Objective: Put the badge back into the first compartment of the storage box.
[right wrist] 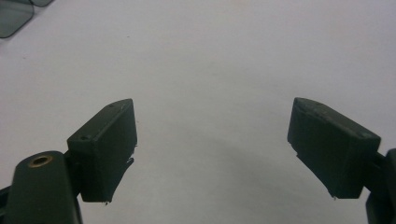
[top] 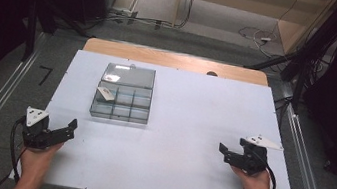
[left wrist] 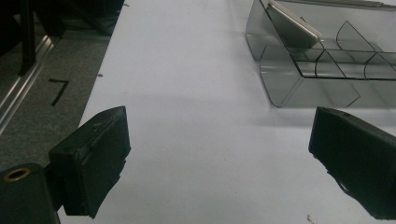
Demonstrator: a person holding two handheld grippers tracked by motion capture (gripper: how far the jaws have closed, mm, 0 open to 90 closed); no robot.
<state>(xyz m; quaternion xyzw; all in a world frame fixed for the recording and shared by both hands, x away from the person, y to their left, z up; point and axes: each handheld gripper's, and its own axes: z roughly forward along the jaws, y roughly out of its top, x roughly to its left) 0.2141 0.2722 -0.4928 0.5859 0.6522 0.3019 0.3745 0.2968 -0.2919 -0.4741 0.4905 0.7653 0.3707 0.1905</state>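
Smoky clear plastic, the divided box [top: 122, 93] sits well ahead of both spread, empty grippers — left gripper [top: 72, 125], right gripper [top: 223, 149] — so we approach level, jaws wide.

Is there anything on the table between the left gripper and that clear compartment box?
Nothing visible stands in the way. The left gripper sits with open jaws at the near left of the white table, and bare tabletop runs from it to the clear compartment box. A small white piece lies inside the box, not in the path.
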